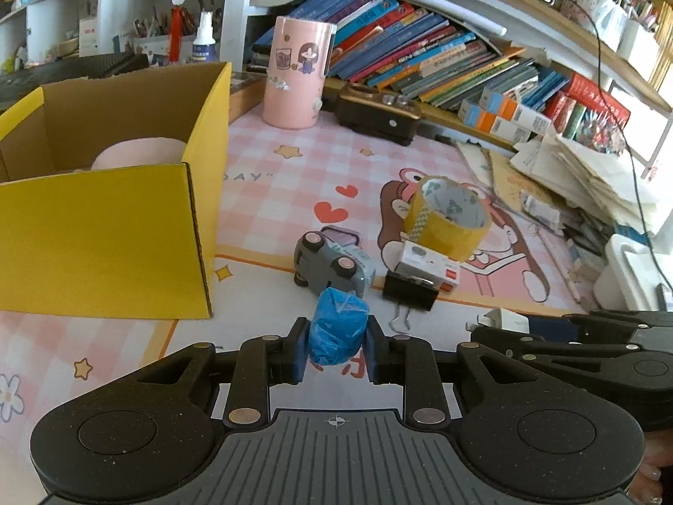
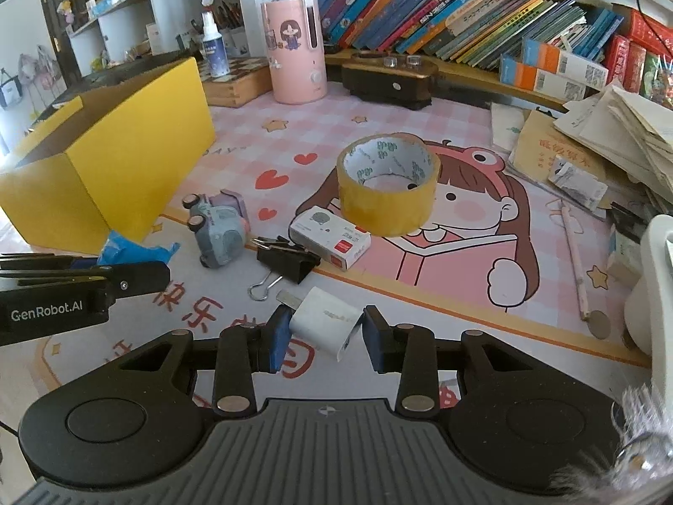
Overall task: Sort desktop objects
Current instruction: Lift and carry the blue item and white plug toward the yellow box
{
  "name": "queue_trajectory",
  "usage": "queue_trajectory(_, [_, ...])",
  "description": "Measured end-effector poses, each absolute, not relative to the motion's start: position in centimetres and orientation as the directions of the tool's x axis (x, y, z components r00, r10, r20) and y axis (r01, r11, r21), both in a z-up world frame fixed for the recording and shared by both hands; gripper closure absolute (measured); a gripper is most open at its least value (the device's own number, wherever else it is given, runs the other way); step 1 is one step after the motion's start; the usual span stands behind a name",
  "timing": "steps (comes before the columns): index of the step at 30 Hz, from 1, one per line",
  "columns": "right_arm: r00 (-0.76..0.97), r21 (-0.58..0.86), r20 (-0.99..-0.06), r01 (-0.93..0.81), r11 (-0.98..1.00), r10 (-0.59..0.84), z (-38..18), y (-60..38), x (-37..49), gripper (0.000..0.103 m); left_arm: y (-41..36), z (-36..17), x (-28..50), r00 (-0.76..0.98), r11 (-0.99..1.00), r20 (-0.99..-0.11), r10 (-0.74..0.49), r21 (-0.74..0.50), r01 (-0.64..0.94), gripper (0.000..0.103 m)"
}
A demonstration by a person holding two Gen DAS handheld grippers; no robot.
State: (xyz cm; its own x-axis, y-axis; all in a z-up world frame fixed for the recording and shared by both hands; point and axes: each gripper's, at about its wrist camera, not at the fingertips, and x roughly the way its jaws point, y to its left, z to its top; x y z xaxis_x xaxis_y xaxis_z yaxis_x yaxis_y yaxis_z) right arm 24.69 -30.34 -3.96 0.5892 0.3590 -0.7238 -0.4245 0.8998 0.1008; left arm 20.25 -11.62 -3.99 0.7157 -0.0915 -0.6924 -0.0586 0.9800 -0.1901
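My left gripper point(image 1: 336, 338) is shut on a crumpled blue plastic bundle point(image 1: 336, 324), held just above the pink desk mat to the right of the open yellow cardboard box point(image 1: 105, 231). A pink item point(image 1: 139, 153) lies inside that box. My right gripper point(image 2: 324, 330) is shut on a white charger plug point(image 2: 326, 320), tilted between the pads. Ahead on the mat lie a grey toy car point(image 2: 218, 231) on its side, a black binder clip point(image 2: 286, 263), a small white carton point(image 2: 332, 237) and a yellow tape roll point(image 2: 387, 185) leaning on it.
A pink cartoon-printed canister point(image 1: 296, 71) and a dark wooden case point(image 1: 378, 113) stand at the back under a shelf of leaning books point(image 1: 420, 50). Stacked papers point(image 1: 589, 176) crowd the right side. A pencil point(image 2: 574, 261) and a coin point(image 2: 599, 324) lie at the right.
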Motion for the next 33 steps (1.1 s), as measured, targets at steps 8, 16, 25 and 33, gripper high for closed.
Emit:
queue_trajectory(8, [0.591,0.106,-0.717,-0.434,0.895,0.371,-2.8,-30.3,22.7,0.069,-10.8,-3.4,18.2,0.727,0.974,-0.677,-0.117,-0.223,-0.050,0.078])
queue_trajectory(16, [0.593,0.106,-0.722,-0.414,0.904,0.356,-2.6,-29.3,20.4,0.069,-9.8,-3.1,16.3,0.733,0.970,-0.664,-0.147,-0.241,-0.025,0.078])
queue_trajectory(25, [0.587,0.101,-0.732,-0.407,0.908,0.345,-2.3,-27.1,17.3,0.069,-7.5,-2.8,13.5,0.735,0.966,-0.655,-0.174,-0.259,-0.002,0.078])
queue_trajectory(33, [0.583,0.096,-0.732,-0.423,0.901,0.352,-2.0,-24.4,14.1,0.069,-5.1,-2.4,10.3,0.743,0.965,-0.646,-0.175,-0.262,0.000,0.078])
